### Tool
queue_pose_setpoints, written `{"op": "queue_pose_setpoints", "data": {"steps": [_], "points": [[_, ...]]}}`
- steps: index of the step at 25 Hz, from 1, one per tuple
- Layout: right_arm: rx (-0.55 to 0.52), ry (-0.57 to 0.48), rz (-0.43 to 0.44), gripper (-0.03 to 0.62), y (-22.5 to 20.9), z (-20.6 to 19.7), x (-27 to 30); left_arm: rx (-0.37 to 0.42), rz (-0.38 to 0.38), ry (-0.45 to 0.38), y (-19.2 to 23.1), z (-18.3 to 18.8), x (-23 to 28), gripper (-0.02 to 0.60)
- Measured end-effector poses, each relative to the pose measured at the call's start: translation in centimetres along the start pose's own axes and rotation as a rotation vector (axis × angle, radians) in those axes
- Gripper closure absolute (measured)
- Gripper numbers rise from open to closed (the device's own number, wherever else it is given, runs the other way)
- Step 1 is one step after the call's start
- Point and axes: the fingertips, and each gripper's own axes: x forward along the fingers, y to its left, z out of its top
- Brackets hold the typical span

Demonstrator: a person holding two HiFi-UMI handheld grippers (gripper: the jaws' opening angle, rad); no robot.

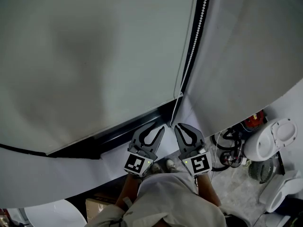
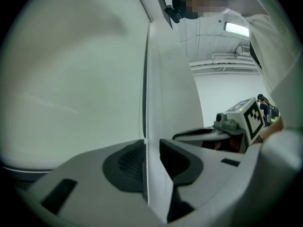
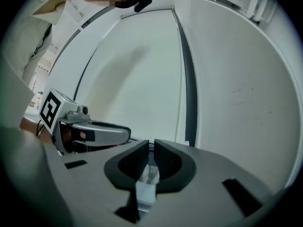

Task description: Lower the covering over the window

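Note:
A pale roller blind (image 1: 94, 56) covers most of the window, with a black frame (image 1: 118, 134) below it. A white bead chain (image 1: 194, 46) hangs down the blind's right side. Both grippers are held level at its lower end, side by side. My left gripper (image 1: 162, 127) is open. The chain (image 2: 147, 126) runs upright through its gap, lying against the left pad (image 2: 135, 162). My right gripper (image 3: 151, 148) has its jaws a narrow slit apart, and nothing shows between them. The chain (image 3: 181, 103) hangs just to its right, beyond the jaws.
A white wall (image 1: 246, 46) stands right of the window. On the floor at the lower right are a white fan-like appliance (image 1: 270, 141), coiled cables (image 1: 227, 148) and a red object (image 1: 255, 119). A cardboard box (image 1: 94, 205) sits at the lower left.

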Motion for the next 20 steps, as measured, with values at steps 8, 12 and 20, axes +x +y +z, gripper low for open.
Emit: {"op": "queue_pose_setpoints", "data": {"steps": [8, 12, 20], "points": [[-0.019, -0.016, -0.03, 0.565, -0.3, 0.9, -0.1, 0.005, -0.022, -0.023, -0.5, 0.8, 0.1, 0.482], [-0.024, -0.024, -0.036, 0.565, -0.3, 1.4, -0.1, 0.011, -0.033, -0.034, -0.6, 1.3, 0.3, 0.482], [-0.021, -0.029, -0.053, 0.565, -0.4, 1.7, -0.4, 0.018, -0.046, -0.047, -0.9, 2.0, 0.4, 0.482]]}}
